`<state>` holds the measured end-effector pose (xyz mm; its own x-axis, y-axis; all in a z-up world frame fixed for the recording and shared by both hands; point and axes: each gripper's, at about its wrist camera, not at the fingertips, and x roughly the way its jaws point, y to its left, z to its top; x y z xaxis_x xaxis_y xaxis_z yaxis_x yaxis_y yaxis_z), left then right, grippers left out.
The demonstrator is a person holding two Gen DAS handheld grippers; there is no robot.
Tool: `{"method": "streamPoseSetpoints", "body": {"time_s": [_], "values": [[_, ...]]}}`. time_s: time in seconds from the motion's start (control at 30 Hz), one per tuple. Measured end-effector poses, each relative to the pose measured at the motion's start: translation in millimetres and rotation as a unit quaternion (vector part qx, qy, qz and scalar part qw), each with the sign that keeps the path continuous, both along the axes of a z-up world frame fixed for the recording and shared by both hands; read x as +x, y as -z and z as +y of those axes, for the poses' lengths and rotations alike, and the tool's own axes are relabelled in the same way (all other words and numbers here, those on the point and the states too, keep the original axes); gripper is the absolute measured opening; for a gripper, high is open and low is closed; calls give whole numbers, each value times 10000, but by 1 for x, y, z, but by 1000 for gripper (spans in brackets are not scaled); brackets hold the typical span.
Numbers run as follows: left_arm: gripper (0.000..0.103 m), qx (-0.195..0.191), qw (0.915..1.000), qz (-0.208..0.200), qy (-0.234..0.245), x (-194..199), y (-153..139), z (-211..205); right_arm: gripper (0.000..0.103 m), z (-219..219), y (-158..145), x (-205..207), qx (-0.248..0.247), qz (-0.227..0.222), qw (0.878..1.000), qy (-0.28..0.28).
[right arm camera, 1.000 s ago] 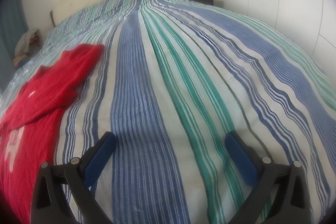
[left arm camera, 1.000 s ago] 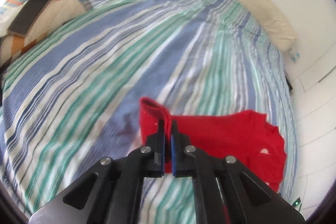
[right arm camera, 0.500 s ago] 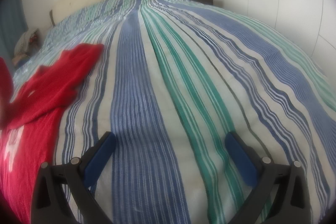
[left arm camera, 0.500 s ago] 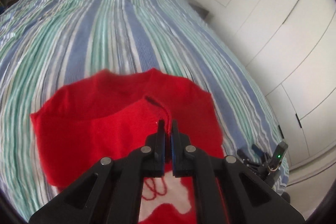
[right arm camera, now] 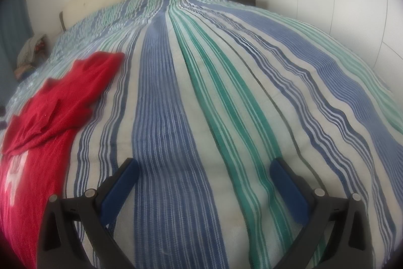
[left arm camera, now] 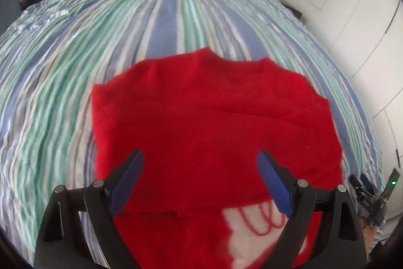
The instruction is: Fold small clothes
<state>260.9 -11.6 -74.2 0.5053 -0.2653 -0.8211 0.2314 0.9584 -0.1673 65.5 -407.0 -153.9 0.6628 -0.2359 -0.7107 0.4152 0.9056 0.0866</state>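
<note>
Red sweater (left arm camera: pixel 214 117) lies under the left hand-held gripper (left arm camera: pixel 200 163), jaws just opened wide, unheld

Black angular left gripper (left arm camera: pixel 200 163) and right gripper (right arm camera: pixel 204 172), blue-padded fingers (left arm camera: pixel 273 183), silver pivot screws.

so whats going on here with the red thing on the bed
A person is folding a red sweater on a striped bed, with a tool in each hand. The left tool has just been opening, with nothing between its pads; it is above the sweater, where one sleeve lies folded across the body. The right tool is open over bare bedspread beside the sweater, holding nothing.
</note>
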Motion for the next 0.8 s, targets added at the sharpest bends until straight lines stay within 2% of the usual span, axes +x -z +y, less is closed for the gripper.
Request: {"method": "streamPoseSetpoints", "body": {"time_s": [0.1,0.13,0.23,0.27,0.33,0.43,0.53,0.63,0.73,0.8], "values": [[90,602,9971,323,-324,7,30,28,103,1,-1,0,-27,17,10000,1],[86,643,9964,391,-391,4,32,38,103,1,-1,0,-26,18,10000,0],[87,64,9990,171,-404,-18,15,65,103,1,-1,0,-25,16,10000,-1],[92,-45,9990,20,-435,-27,6,74,103,1,-1,0,-24,14,10000,-1],[98,-124,9978,-314,-569,-45,-11,93,103,1,-1,-1,-18,5,10000,-5],[100,-100,9950,-601,-794,-65,-20,121,103,1,-1,-1,-21,4,10000,-5],[100,228,9919,-686,-1048,-67,-2,137,103,1,-1,-1,-19,4,10000,-5],[100,577,9877,-475,-1372,-53,36,150,103,1,-1,-1,-17,3,10000,-6],[100,460,9861,-112,-1593,-50,72,165,103,1,-1,-1,-18,2,10000,-6],[103,332,9857,-102,-1652,-50,75,169,103,1,-1,-1,-17,-3,10000,-7]]}}
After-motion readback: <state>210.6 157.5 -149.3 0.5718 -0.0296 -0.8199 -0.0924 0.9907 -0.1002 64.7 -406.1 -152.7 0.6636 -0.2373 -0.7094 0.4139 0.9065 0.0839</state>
